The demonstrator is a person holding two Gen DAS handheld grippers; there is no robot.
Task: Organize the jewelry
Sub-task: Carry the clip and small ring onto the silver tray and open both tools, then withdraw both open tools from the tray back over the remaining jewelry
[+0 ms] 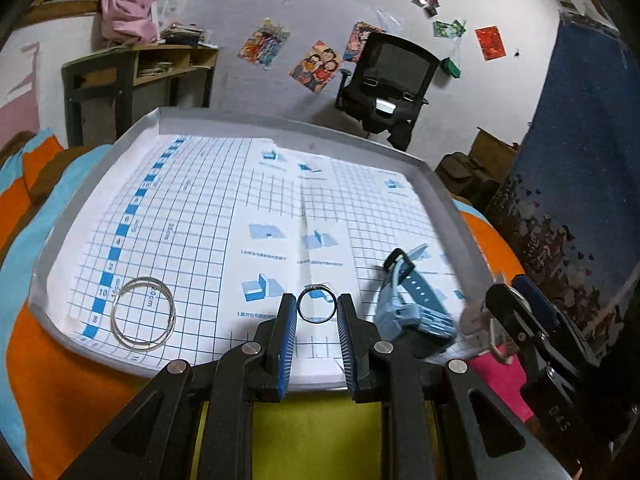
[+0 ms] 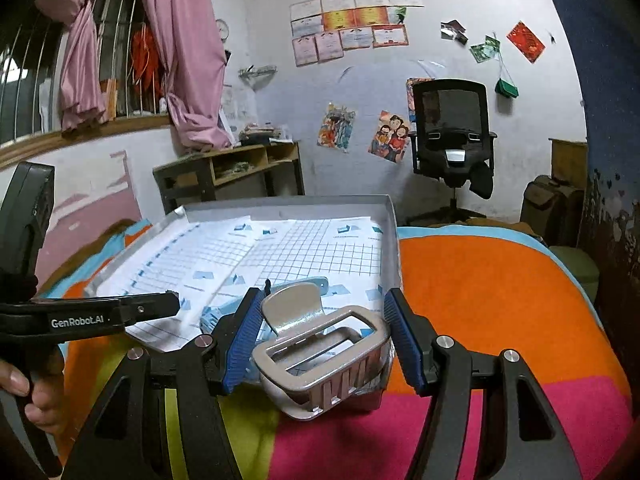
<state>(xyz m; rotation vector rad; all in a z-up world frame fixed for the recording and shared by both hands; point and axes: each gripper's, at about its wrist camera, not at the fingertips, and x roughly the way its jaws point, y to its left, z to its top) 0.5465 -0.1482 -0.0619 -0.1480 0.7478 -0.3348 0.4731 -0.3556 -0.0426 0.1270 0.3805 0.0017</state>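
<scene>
Bangles and a blue watch are lying in the tray while my left gripper is pinching a ring over it, and my right gripper, spread, is straddling a silver clip not yet gripped.

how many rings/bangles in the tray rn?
3. Two thin bangles lie overlapped at the tray's near-left corner; one small ring stands between the left tool's fingers. The watch may hide more.

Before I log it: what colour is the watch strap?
Light blue watch strap, clearest in the left wrist view.
</scene>
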